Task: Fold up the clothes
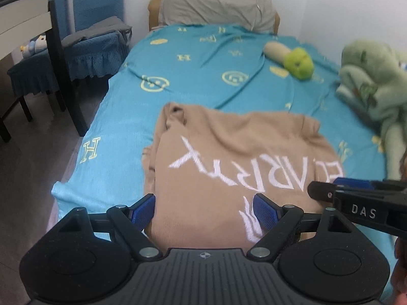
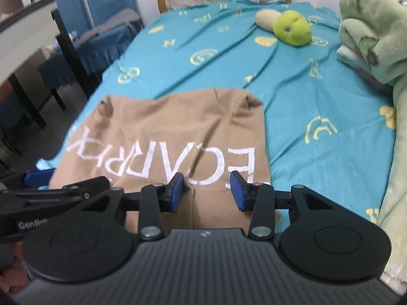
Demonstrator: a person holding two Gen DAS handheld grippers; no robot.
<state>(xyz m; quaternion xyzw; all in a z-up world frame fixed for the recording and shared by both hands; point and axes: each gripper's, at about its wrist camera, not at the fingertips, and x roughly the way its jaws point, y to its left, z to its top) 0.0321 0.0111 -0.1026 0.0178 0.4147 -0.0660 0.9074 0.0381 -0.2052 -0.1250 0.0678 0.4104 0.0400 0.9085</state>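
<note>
Only the left wrist view shows "DAS" printed on the right gripper (image 1: 328, 190) crossing its right edge, while the right wrist view alone catches "GenRob…" on the left gripper (image 2: 40, 178) at its left edge. The tan shirt (image 1: 229, 167) lies spread on the teal bed sheet (image 1: 193, 58) directly under both grippers, each with blue pads spread apart and clasping nothing. White letters on the shirt, upside down, appear to read "ECARRY", though blurred.

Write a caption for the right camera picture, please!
Open right claw over a tan shirt on the turquoise bedspread.
</note>
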